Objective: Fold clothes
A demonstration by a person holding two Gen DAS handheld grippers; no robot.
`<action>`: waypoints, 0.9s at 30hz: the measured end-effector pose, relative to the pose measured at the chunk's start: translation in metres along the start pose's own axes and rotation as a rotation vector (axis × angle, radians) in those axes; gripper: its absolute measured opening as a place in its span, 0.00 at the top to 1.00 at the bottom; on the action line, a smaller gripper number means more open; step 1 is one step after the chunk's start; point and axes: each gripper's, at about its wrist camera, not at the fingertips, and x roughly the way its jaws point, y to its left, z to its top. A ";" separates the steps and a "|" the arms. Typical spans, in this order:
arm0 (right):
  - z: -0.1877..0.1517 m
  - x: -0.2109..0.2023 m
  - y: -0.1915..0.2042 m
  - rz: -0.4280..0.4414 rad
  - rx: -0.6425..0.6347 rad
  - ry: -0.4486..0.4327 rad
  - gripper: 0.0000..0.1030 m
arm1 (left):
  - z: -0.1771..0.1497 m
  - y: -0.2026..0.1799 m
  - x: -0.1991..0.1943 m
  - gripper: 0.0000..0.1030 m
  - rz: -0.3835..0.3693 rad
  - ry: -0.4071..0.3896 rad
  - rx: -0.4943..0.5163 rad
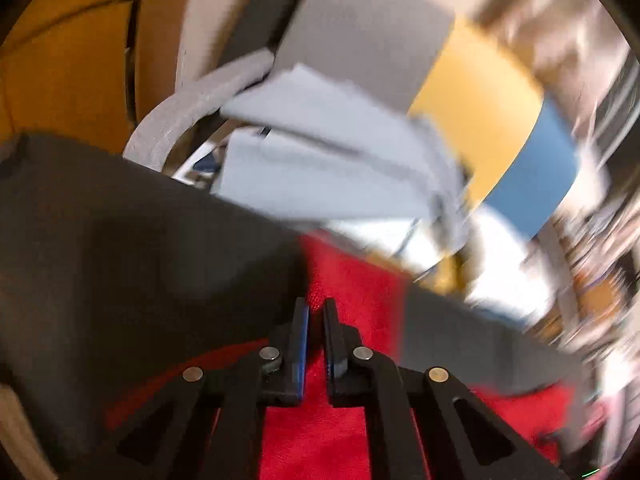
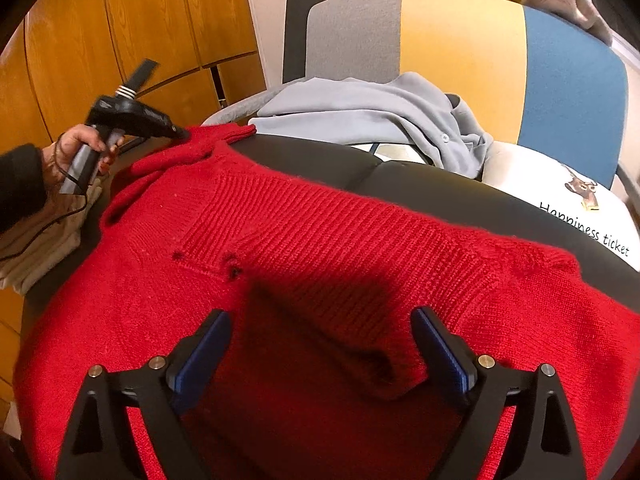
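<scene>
A red knitted sweater (image 2: 320,232) lies spread over a black padded surface (image 2: 440,188). My right gripper (image 2: 320,320) hovers just above the sweater's middle with its jaws wide open, and no fabric is pinched between them. At the far left, a hand (image 2: 76,144) holds my left gripper (image 2: 180,134), which is shut on the sweater's far left corner. In the blurred left wrist view, the left gripper (image 1: 316,308) has its pads nearly together with red sweater (image 1: 352,280) fabric between them.
A grey garment (image 2: 360,108) lies crumpled on a chair with a grey, yellow and blue back (image 2: 460,40) behind the black surface. A white cloth printed "Happiness ticket" (image 2: 560,200) lies at the right. Beige folded fabric (image 2: 48,240) sits at the left, before wooden cupboard doors (image 2: 120,20).
</scene>
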 end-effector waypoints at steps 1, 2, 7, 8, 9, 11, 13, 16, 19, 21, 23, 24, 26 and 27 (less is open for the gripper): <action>0.000 0.000 0.000 0.000 0.000 0.000 0.09 | -0.001 -0.002 -0.011 0.95 -0.046 -0.023 -0.036; 0.000 0.001 0.000 -0.001 -0.001 0.001 0.09 | -0.003 -0.006 -0.021 0.95 -0.087 -0.040 -0.059; 0.001 0.002 0.003 -0.038 -0.014 0.011 0.09 | -0.033 -0.044 -0.069 0.95 -0.256 -0.145 -0.107; 0.002 0.002 0.005 -0.055 -0.022 0.018 0.09 | -0.043 -0.059 -0.074 0.95 -0.270 -0.155 -0.077; 0.002 0.002 0.007 -0.065 -0.024 0.022 0.09 | -0.054 -0.076 -0.078 0.95 -0.278 -0.162 -0.033; 0.004 -0.003 0.009 -0.081 -0.010 0.030 0.10 | -0.082 -0.110 -0.079 0.95 -0.283 -0.167 0.065; 0.004 -0.017 0.005 -0.067 0.045 0.004 0.10 | -0.112 -0.141 -0.075 0.95 -0.284 -0.163 0.162; -0.001 -0.043 -0.005 -0.043 0.155 -0.051 0.10 | -0.156 -0.173 -0.054 0.95 -0.282 -0.109 0.253; -0.011 -0.064 -0.017 -0.025 0.250 -0.087 0.10 | -0.189 -0.185 -0.037 0.90 -0.293 -0.059 0.289; -0.016 -0.075 -0.020 -0.024 0.285 -0.103 0.10 | -0.204 -0.182 -0.033 0.83 -0.312 -0.035 0.266; -0.019 -0.083 -0.019 -0.017 0.298 -0.112 0.10 | -0.212 -0.170 -0.037 0.80 -0.317 -0.036 0.228; -0.020 -0.086 -0.019 -0.013 0.300 -0.115 0.10 | -0.215 -0.161 -0.041 0.79 -0.315 -0.043 0.204; -0.016 -0.087 -0.012 0.003 0.278 -0.116 0.10 | -0.220 -0.143 -0.049 0.78 -0.312 -0.057 0.154; -0.014 -0.085 -0.009 0.026 0.281 -0.117 0.10 | -0.222 -0.130 -0.052 0.77 -0.312 -0.059 0.121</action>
